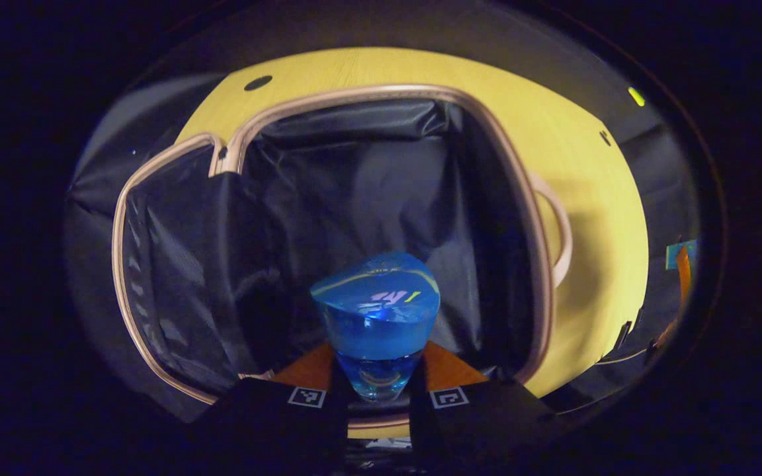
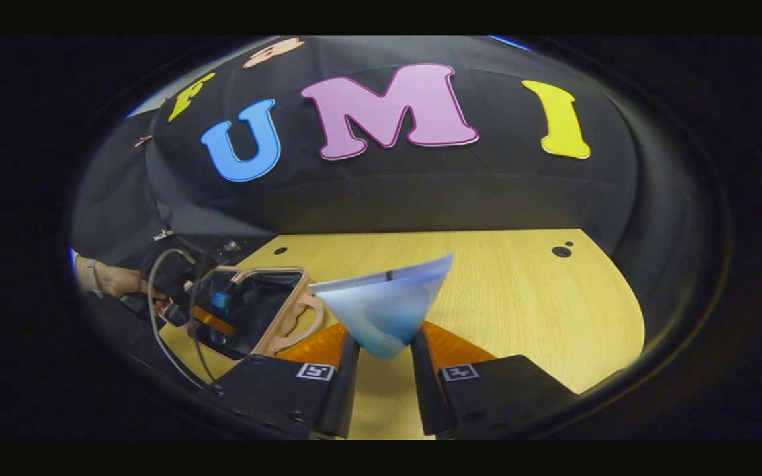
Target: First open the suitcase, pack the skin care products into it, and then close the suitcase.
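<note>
The small suitcase (image 1: pixel 381 198) lies open on the table, with a black lining, a beige rim and a beige handle (image 1: pixel 556 231) on its right side. My left gripper (image 1: pixel 378 383) hangs over the open case, shut on a blue translucent bottle (image 1: pixel 378 311) whose wide end points into it. In the right gripper view, my right gripper (image 2: pixel 384 354) is shut on the narrow end of a pale blue tube (image 2: pixel 384 307), held above the table to the right of the suitcase (image 2: pixel 258 311). The left gripper (image 2: pixel 186 301) and its blue bottle (image 2: pixel 220 301) reach into the case there.
The light wooden table (image 2: pixel 520 311) has small dark holes (image 2: pixel 561 251) near its back edge. A hand (image 2: pixel 113 281) with a trailing cable holds the left gripper at the far left. The black booth wall stands behind the table.
</note>
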Tool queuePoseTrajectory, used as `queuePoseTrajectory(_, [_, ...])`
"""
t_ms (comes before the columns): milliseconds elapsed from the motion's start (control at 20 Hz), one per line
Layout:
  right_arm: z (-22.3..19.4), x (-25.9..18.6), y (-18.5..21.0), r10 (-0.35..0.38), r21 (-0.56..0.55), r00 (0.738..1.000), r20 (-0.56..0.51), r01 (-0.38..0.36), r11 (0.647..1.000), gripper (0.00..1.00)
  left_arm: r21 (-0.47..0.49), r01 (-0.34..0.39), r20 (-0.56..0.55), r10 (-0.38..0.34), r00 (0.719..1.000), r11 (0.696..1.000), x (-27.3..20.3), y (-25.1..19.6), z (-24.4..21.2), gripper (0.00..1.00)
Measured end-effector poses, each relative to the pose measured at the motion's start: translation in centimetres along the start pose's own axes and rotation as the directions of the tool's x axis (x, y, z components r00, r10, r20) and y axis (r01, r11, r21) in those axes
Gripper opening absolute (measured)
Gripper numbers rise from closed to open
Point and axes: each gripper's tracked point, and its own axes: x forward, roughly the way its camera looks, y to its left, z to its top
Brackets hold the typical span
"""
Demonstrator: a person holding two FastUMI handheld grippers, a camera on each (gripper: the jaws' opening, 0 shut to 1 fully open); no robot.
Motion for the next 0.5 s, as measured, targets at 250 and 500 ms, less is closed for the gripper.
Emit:
queuePoseTrajectory(250, [0.3, -1.2, -0.2, -0.040, 0.020, 0.999, 0.009, 0.040, 0.999, 0.43, -0.059, -0.014, -0.029, 0.012, 1.000, 0.998, 1.1, 1.3, -0.8, 0.52])
queuePoseTrajectory(500, [-0.2, -0.2, 2.3, -0.022, 0.021, 0.999, -0.028, 0.023, 1.000, 0.43, -0.005, -0.025, 0.091, 0.026, 0.996, 1.000, -1.8, 2.7, -0.7, 0.78])
